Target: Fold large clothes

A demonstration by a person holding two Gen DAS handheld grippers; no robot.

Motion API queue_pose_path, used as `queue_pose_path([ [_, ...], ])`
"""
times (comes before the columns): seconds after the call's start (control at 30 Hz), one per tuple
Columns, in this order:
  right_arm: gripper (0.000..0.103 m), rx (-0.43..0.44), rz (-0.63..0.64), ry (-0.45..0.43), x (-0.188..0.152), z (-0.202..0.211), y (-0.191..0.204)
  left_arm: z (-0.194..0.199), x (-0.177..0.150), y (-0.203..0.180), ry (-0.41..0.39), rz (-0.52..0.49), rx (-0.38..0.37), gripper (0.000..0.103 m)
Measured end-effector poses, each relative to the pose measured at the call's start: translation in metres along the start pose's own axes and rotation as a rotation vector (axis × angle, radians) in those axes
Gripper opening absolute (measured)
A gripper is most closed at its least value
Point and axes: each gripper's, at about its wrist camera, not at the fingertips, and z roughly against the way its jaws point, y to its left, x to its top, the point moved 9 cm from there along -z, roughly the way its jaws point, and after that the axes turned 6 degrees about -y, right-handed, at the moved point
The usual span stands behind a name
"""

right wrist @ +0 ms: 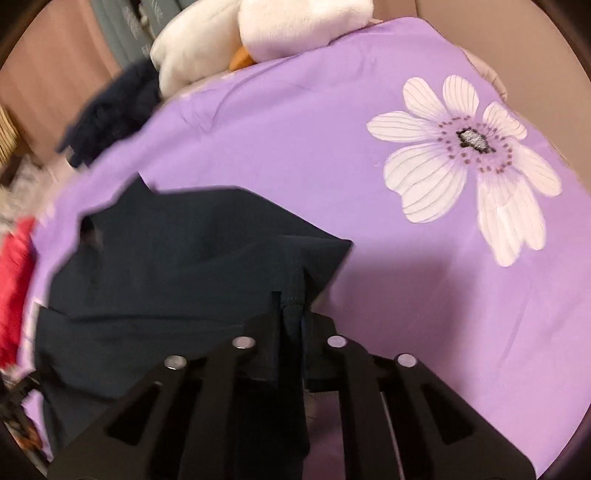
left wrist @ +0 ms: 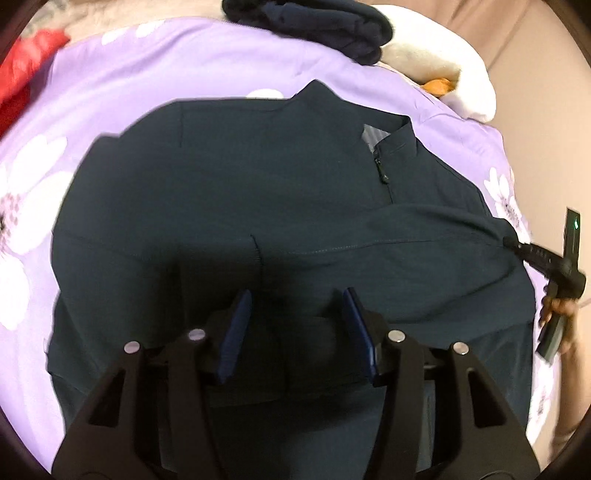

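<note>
The dark jacket (left wrist: 240, 206) lay spread over the middle of the left wrist view, on the purple flowered bedsheet (left wrist: 122, 85), collar and zip toward the upper right of the frame. One sleeve already lay folded across the body, a seam running across the centre. My right claw (right wrist: 293, 310) was clenched on a sleeve edge or cuff, cloth pinched between the jaws at lower centre of the right view; in the left view the same claw (left wrist: 511, 242) showed at the far right edge, tugging the fabric taut. My left claw (left wrist: 293, 306) was released, jaws wide apart, blue pads (left wrist: 238, 314) either side, hovering over the lower part of the jacket and gripping nothing.

My read: early to mid fold. The jacket was laid out flat, with the right side sleeve in the course of coming in. The bottom-up fold and final squaring looked undone, I judged.

Around it: a dark bundle of clothes (left wrist: 314, 26) at top centre, a white plush toy (left wrist: 443, 70) with an orange bit at upper right, and something red (left wrist: 29, 62) at upper left. A big white flower print (right wrist: 469, 162) filled the right of the right view.
</note>
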Motion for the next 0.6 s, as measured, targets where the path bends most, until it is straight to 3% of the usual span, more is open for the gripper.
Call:
queue_pose_path([
  [0.03,0.017,-0.007,0.028,-0.042,0.003,0.01,0.004,0.002,-0.001,0.002,-0.004,-0.004,0.001,0.053],
  [0.1,0.029,-0.012,0.115,-0.152,0.009,0.036,0.018,0.004,-0.005,0.003,-0.003,-0.019,0.009,0.054],
  [0.13,0.029,0.059,0.16,-0.183,0.006,0.049,0.033,0.005,-0.007,0.004,0.0,-0.023,0.011,0.054],
  [0.2,0.029,0.144,0.235,-0.147,-0.007,0.054,0.057,0.005,-0.01,0.007,0.007,-0.028,0.015,0.054],
  [0.33,0.029,0.172,0.381,-0.005,-0.066,0.052,0.068,0.007,-0.014,0.009,0.017,-0.032,0.022,0.054],
  [0.4,0.029,0.139,0.437,0.06,-0.096,0.048,0.06,0.008,-0.017,0.013,0.018,-0.049,0.036,0.054],
  [0.47,0.03,0.119,0.47,0.053,-0.12,0.056,0.053,0.012,-0.02,0.016,0.015,-0.051,0.036,0.055],
  [0.53,0.034,0.12,0.439,0.037,-0.121,0.07,0.05,0.02,-0.022,0.023,0.006,-0.019,0.034,0.055],
  [0.6,0.051,0.155,0.338,0.041,-0.123,0.091,0.04,0.037,-0.024,0.032,-0.007,0.04,0.039,0.086],
])
